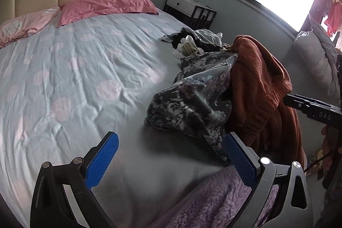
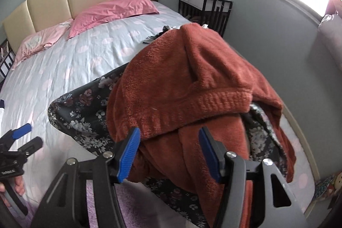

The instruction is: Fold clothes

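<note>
Bed [image 1: 64, 78] is carrying everything: blue-grey quilt with pale pink spots, mostly bare, two pink pillows [image 1: 102, 5] up by the headboard. No folded stack is showing anywhere on it, so I'm reading the task as barely started.

Clothes are sitting in a loose heap at the window-side edge of the bed. Rust fleece garment [image 2: 192, 82] is lying on top, bunched, ribbed hem facing the right wrist camera. Under and beside it, a dark floral garment [image 1: 192, 95] is spilling onto the quilt, crumpled. Behind those, a smaller tangle of dark and light items [image 1: 192, 42] is waiting, too jumbled to count. A lilac fluffy fabric [image 1: 213, 196] is lying at the near edge under the left gripper; possibly a garment, possibly a blanket, view is too tight to say.

Right gripper [image 2: 168, 153] is hovering at the rust fleece, jaws standing wide, fleece between them but pads not pressing on it, so nothing is held.

Left gripper [image 1: 171, 153] is pointing down at bare quilt just beside the floral garment, jaws wide open, empty; its right finger is overlapping the floral edge in view, contact unclear.

Left to do, by my judgement: pull one garment out, spread it flat on the open quilt, fold it, then repeat for the whole heap.
</note>
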Action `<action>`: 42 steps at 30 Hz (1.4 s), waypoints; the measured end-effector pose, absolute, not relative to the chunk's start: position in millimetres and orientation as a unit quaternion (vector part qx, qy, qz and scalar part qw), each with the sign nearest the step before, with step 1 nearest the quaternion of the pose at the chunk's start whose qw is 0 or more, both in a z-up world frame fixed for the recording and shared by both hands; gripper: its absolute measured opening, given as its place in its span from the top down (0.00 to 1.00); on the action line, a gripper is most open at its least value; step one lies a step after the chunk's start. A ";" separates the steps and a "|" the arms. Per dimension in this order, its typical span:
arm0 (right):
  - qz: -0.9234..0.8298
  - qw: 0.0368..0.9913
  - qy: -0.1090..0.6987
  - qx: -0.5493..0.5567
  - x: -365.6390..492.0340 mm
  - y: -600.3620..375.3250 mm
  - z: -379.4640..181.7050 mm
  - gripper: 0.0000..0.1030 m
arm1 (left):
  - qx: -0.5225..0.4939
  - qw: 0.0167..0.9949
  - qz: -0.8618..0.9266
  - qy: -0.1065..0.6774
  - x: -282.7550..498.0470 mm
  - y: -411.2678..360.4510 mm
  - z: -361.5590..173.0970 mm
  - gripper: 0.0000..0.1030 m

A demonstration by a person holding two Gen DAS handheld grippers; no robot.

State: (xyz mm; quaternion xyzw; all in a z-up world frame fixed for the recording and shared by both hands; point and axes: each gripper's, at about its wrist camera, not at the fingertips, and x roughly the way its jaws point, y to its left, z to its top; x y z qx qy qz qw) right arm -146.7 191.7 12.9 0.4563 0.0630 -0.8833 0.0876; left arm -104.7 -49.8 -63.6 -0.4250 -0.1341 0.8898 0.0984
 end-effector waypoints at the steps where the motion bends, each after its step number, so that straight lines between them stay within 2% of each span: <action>1: -0.882 0.098 0.060 0.457 -148.5 187.3 9.6 0.36 | -0.432 0.106 0.886 -0.133 -112.2 -44.0 -66.1 0.03; 2: -0.880 0.109 0.059 0.458 -150.6 181.2 5.6 0.34 | -0.438 0.107 0.883 -0.131 -119.1 -39.3 -68.6 0.03; 6: -0.877 0.119 0.084 0.459 -163.2 157.4 -13.0 0.33 | -0.454 0.090 0.878 -0.125 -140.4 -28.9 -77.0 0.03; 8: -0.878 0.107 0.110 0.452 -171.3 148.0 -22.1 0.33 | -0.457 0.082 0.876 -0.129 -147.8 -28.0 -79.4 0.06; 10: -0.879 0.096 0.133 0.448 -178.7 139.6 -30.5 0.33 | -0.460 0.082 0.874 -0.134 -152.8 -27.9 -81.0 0.30; 11: -0.878 0.089 0.148 0.447 -182.6 135.1 -35.3 0.34 | -0.462 0.083 0.873 -0.134 -154.4 -27.2 -81.9 0.35; 13: -0.874 0.072 0.175 0.447 -189.0 130.2 -43.4 0.44 | -0.467 0.085 0.870 -0.135 -157.6 -25.9 -83.7 0.42; 14: -0.873 0.064 0.187 0.447 -191.9 128.6 -46.9 0.57 | -0.469 0.086 0.868 -0.136 -159.1 -25.3 -84.6 0.46; 15: -0.872 0.060 0.189 0.447 -193.5 129.8 -48.1 0.65 | -0.471 0.087 0.867 -0.135 -159.7 -24.3 -85.8 0.52; 18: -0.878 0.062 0.172 0.442 -188.9 145.7 -39.5 0.75 | -0.472 0.088 0.866 -0.140 -160.9 -23.7 -87.8 0.63; 21: -0.892 0.035 0.171 0.418 -171.9 171.2 -20.1 0.77 | -0.471 0.089 0.866 -0.141 -161.1 -23.0 -86.3 0.70; 28: -0.901 -0.133 0.171 0.375 -138.2 279.7 29.7 0.78 | -0.474 0.090 0.865 -0.140 -157.7 -21.3 -82.2 0.75; 36: -0.848 -0.300 0.123 0.419 -109.1 422.6 30.6 0.79 | -0.474 0.086 0.866 -0.137 -155.5 -21.1 -79.3 0.76; 39: -0.840 -0.280 0.097 0.455 -97.1 440.3 4.7 0.79 | -0.473 0.083 0.867 -0.137 -156.1 -19.9 -78.6 0.76; 42: -0.835 -0.244 0.108 0.481 -92.2 424.7 -28.9 0.79 | -0.473 0.081 0.866 -0.140 -155.8 -20.8 -78.9 0.76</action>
